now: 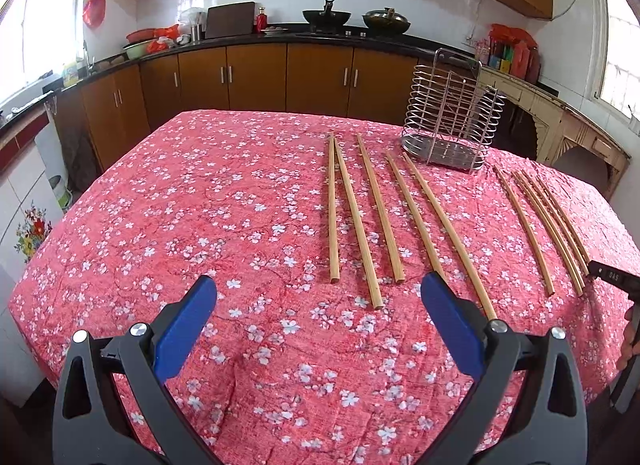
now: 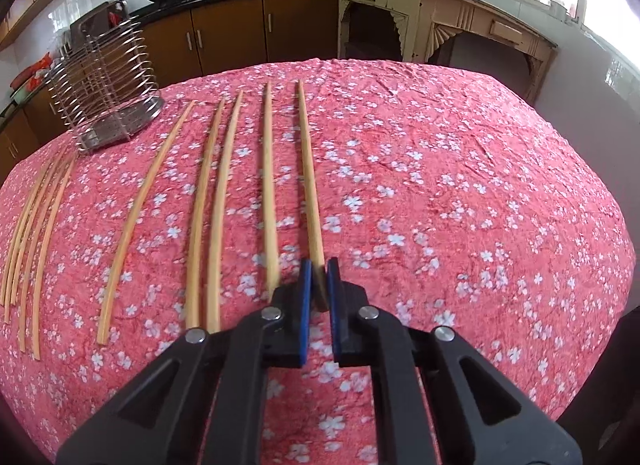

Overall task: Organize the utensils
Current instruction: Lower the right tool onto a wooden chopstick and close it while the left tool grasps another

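- Long pale wooden chopstick (image 2: pixel 309 185), rightmost in a row on the pink floral-clothed surface (image 2: pixel 460 185); its near end sits pinched by the right hand-held gripper (image 2: pixel 318 285), probably for lifting
- Wire metal utensil holder (image 2: pixel 105 81) stands beyond, likely the destination
- Left hand-held gripper (image 1: pixel 318 305) hovers wide apart, holding nothing

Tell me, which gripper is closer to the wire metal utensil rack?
Neither clearly; both sit at the near table edge. The left gripper hangs open, the rack ahead to its right. The right gripper, shut on the rightmost chopstick, has it far ahead-left.
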Action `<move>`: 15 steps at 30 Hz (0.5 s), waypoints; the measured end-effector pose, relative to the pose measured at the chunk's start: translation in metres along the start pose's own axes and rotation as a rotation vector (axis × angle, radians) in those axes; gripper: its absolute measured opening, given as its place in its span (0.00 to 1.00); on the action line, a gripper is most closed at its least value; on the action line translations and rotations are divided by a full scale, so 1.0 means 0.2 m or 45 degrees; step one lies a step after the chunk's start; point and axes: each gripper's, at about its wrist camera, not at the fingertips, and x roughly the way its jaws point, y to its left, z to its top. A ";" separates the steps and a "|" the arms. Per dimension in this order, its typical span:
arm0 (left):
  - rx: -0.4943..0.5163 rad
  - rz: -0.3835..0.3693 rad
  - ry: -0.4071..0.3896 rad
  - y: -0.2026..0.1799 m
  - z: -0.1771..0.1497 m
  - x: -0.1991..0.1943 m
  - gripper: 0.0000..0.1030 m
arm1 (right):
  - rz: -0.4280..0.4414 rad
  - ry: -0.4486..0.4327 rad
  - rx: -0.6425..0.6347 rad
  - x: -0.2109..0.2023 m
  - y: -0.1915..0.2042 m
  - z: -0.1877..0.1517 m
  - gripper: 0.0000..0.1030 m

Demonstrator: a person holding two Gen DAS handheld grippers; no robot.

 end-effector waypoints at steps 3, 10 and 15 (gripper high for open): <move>0.005 -0.001 0.011 0.00 0.01 0.02 0.97 | -0.032 0.012 0.059 0.04 -0.08 0.04 0.08; 0.043 -0.015 0.116 -0.01 0.01 0.14 0.65 | -0.073 0.002 0.139 0.09 -0.19 0.11 0.08; 0.076 -0.006 0.203 -0.02 0.04 0.26 0.47 | -0.085 -0.015 0.121 0.10 -0.19 0.10 0.08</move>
